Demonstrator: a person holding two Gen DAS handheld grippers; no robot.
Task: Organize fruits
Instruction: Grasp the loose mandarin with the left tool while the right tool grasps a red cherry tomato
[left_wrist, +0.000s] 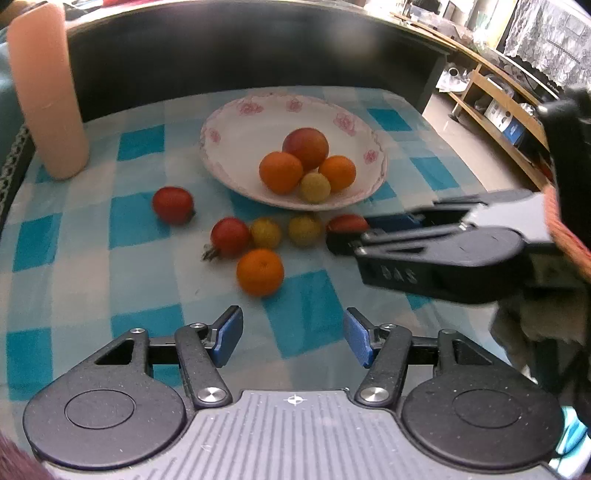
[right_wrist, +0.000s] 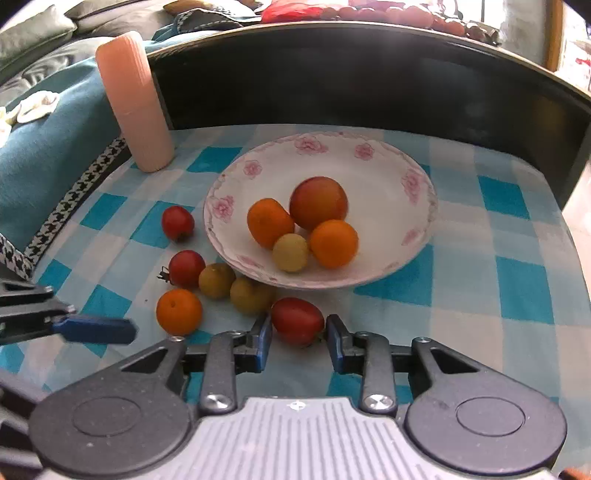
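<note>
A: Right hand-held gripper (right_wrist: 298, 338)?
B: Fingers spread either side of an oblong red tomato (right_wrist: 297, 320) on the bench, just in front of the floral plate (right_wrist: 413, 218). Contact not confirmed.
A: Left hand-held gripper (left_wrist: 293, 338)?
B: Spread, empty, well in front of the plate.
A: Plate contents?
B: Four fruits. Five more loose fruits lie at its near-left rim on the checked cloth (right_wrist: 517, 288).

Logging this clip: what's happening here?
A person is moving fruit from a checked tablecloth into a floral plate, which holds four pieces. The right hand-held gripper is open around a red tomato beside the plate. The left hand-held gripper waits open and empty. Five more pieces lie loose.
</note>
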